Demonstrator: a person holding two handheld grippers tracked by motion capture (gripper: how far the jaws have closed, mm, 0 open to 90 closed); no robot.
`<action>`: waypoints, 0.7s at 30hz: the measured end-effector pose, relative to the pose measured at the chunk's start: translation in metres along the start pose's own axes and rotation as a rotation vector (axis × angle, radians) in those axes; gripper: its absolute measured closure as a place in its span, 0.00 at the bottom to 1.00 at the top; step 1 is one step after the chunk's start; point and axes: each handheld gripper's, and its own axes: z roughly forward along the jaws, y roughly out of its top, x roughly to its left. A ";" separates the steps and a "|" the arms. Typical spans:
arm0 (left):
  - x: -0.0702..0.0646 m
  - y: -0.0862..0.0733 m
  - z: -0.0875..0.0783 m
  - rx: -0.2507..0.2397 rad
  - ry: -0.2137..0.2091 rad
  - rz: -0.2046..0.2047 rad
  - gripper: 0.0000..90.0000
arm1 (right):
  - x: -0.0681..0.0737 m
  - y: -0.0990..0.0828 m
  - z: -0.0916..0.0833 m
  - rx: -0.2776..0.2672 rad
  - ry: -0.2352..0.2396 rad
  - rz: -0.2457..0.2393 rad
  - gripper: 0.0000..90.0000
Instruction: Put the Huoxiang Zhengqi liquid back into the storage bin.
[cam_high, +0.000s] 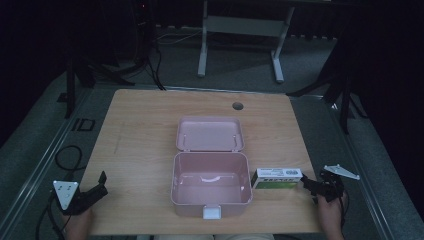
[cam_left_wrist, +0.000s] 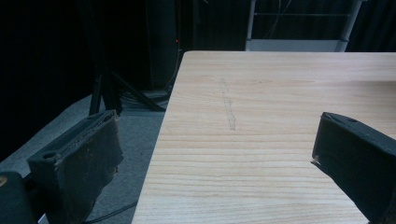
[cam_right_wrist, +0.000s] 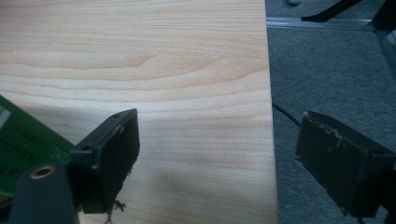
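Observation:
A pink box (cam_high: 210, 182) stands open in the middle of the wooden table (cam_high: 145, 135), its lid (cam_high: 210, 133) lying back behind it. A small green and white carton (cam_high: 276, 178) lies flat just right of the box; its green corner (cam_right_wrist: 21, 144) shows beside the right gripper's left jaw. My right gripper (cam_high: 306, 183) is open at the table's right edge, just right of the carton, with nothing between its jaws (cam_right_wrist: 217, 151). My left gripper (cam_high: 100, 184) is open at the table's front left corner, jaws wide apart over bare wood (cam_left_wrist: 215, 154).
A round cable hole (cam_high: 237, 106) sits near the table's far edge. Grey carpet (cam_right_wrist: 327, 70) lies beyond the right edge. Dark stands (cam_high: 75, 75) and cables (cam_high: 67, 157) sit left of the table, and a white desk frame (cam_high: 240, 30) stands behind.

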 end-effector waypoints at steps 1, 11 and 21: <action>0.000 0.000 0.000 0.002 0.000 0.000 0.02 | 0.000 0.000 0.000 -0.001 -0.003 0.001 0.14; -0.001 0.000 0.001 0.010 0.001 0.013 0.02 | 0.001 0.002 -0.001 0.092 0.075 -0.039 0.12; 0.000 0.000 0.001 0.008 -0.001 0.004 0.02 | 0.003 0.019 -0.016 0.320 0.136 -0.146 0.12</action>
